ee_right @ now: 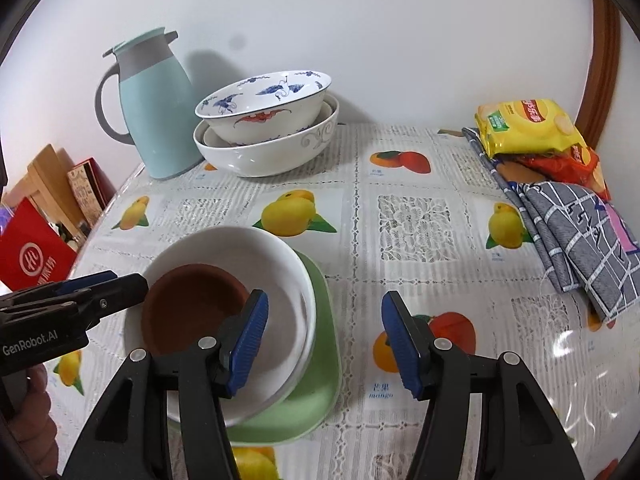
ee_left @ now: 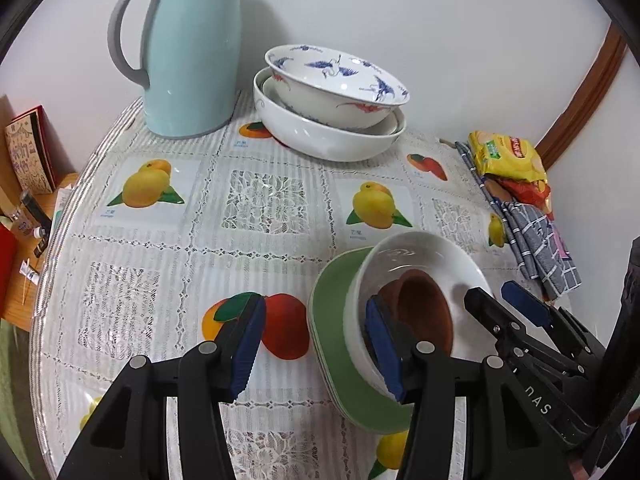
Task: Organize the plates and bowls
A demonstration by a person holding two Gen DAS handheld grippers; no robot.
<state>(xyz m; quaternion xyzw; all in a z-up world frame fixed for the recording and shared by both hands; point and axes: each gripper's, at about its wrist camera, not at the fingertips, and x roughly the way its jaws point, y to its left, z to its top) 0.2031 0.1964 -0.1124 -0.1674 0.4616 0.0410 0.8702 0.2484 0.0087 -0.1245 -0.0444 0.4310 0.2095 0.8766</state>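
Observation:
A white bowl [ee_right: 280,280] holding a small brown dish [ee_right: 192,312] sits on a green plate [ee_right: 324,344] near the table's front; the same stack shows in the left wrist view with the white bowl [ee_left: 432,256], brown dish [ee_left: 424,312] and green plate [ee_left: 332,332]. At the back, a blue-and-white crane bowl [ee_left: 340,76] is nested in a larger white bowl [ee_left: 332,140]. My left gripper [ee_left: 316,344] is open, one finger over the bowl's near rim. My right gripper [ee_right: 324,340] is open, its left finger above the bowl's rim. Both hold nothing.
A pale blue thermos jug [ee_left: 192,56] stands at the back left by the wall. Snack packets [ee_right: 528,128] lie on a grey checked cloth [ee_right: 576,240] at the right edge. The table [ee_right: 404,224] has a fruit-print cover. Boxes and clutter [ee_right: 36,256] stand left, off the table.

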